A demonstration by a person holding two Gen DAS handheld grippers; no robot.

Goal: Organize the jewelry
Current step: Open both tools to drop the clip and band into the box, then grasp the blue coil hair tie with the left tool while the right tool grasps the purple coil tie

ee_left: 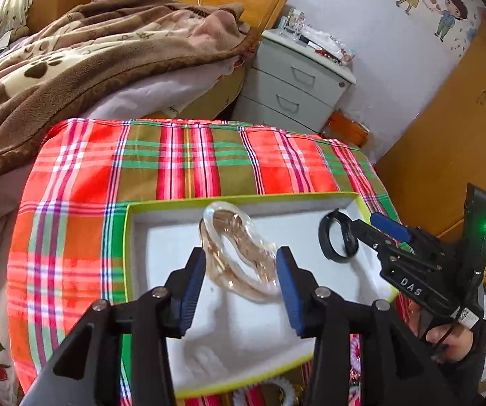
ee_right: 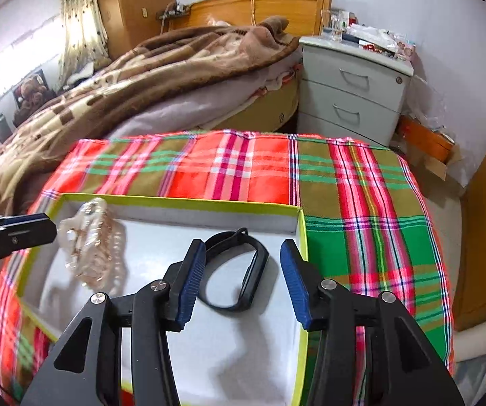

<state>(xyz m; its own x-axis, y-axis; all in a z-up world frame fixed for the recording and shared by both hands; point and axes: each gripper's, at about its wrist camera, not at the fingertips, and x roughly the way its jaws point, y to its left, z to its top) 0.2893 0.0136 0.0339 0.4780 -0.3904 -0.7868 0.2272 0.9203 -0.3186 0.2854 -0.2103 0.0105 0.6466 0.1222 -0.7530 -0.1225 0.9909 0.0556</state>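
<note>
**Sorting jewelry into a lime-rimmed tray: two wrist views compared**

Landmark: the tray (ee_left: 131, 237), white-lined with a lime-green rim, lying on a worktop (ee_left: 73, 186) covered by a red, green and olive plaid cloth.

Left wrist view. The left tongs (ee_left: 241, 270) stand part-way open above the tray, their blue pads clear of everything. A clear, amber-tinted bracelet (ee_left: 236, 247) lies inside the tray near its middle, seen between the two pads but not pressed by them. Toward the tray's right wall sits a black wristband (ee_left: 336, 237), with the tips of the right tongs (ee_left: 361, 233) just beside it; whether they touch cannot be told from here. A hand (ee_left: 446, 341) grips the right tool's handle, a detail only this view offers. Below the tray's near rim, bits of other jewelry show, too cropped to identify.

Right wrist view. The right tongs (ee_right: 241, 270) are likewise part-way open and hold nothing; the black wristband (ee_right: 239, 270) lies on the tray floor (ee_right: 209, 338) between and beyond the pads, near the tray's right wall. This view settles what the other leaves unclear: the pads stand apart from the band. The bracelet (ee_right: 90, 243) appears toward the tray's left wall, blurred, with the left tongs (ee_right: 44, 223) entering just beside it.

Beyond the tray in both views: a bed with a brown blanket (ee_right: 175, 67) and a grey drawer cabinet (ee_right: 354, 91).
</note>
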